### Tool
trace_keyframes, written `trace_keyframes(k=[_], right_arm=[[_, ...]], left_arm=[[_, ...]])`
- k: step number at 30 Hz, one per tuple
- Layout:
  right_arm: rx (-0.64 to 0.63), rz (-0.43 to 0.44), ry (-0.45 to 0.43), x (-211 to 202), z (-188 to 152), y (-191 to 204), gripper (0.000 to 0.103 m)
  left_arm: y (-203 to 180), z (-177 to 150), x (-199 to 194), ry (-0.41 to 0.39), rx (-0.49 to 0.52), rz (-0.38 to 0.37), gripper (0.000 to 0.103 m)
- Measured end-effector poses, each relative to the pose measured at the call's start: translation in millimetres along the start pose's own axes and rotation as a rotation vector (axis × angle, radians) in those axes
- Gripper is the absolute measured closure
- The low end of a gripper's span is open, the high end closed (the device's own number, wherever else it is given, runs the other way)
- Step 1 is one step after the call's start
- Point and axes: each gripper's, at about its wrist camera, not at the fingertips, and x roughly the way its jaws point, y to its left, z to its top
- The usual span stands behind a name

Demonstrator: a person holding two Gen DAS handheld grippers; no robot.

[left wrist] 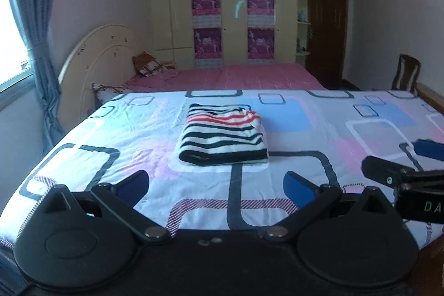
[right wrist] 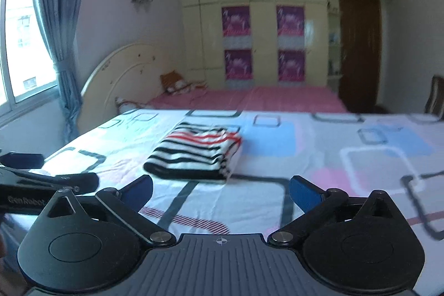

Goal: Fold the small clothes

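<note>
The patterned bed (left wrist: pixel 111 129) fills the middle of both views; the striped garment (left wrist: pixel 223 139) lies folded at centre frame on it; soft and light, I judge, best taken by its thick near edge; my left fingers (left wrist: pixel 216 186) and right fingers (right wrist: pixel 220 189) both stand wide apart, empty; lower left of the right view reads "GenRobot", roughly.

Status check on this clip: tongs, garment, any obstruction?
Left tongs open, empty. Right tongs open, empty. Striped garment folded, lying flat on the patterned sheet, clear of both. Nothing in the way.
</note>
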Motion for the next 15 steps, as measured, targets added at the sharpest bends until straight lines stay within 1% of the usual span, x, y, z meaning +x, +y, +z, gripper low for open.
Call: trace_keyframes(k=[4,15], right_arm=[[0.038,-0.001,-0.009,-5.7,-2.5,0.9,0.0],[0.059,-0.007,-0.029,-12.5,-0.8,4.3,0.0]], left_arm=[[6.5,0.2,-14.2,-0.024,-0.029,0.019,0.0],[16.6,0.4,-21.9,-0.019,-0.07,0.052,0.0]])
